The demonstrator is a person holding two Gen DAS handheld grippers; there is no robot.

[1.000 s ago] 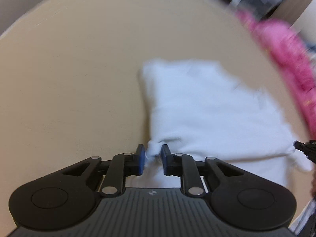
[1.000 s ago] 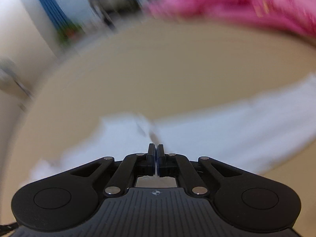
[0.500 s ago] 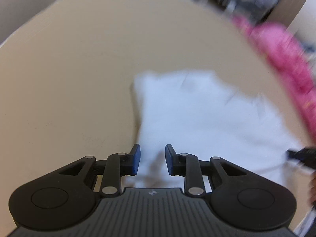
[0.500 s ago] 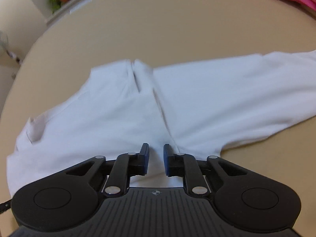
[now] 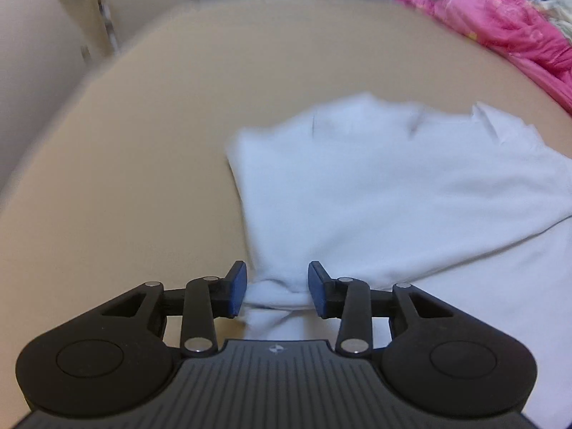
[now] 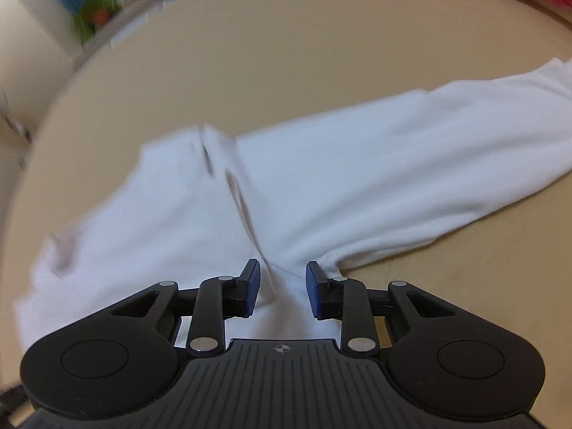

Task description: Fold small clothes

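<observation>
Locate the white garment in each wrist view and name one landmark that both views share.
Left wrist: the white garment fills the centre and right, its near corner between the open left gripper fingers.
Right wrist: it spreads across the middle, a sleeve running right, above the open right gripper.
Shared landmark: the pink blanket, upper right in both.

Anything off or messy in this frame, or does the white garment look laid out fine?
Nothing damaged or spilled. The white garment lies spread on the tan table, but its near edge is bunched between the open left tongs. The right tongs are open too. A pink blanket sits beyond.
</observation>
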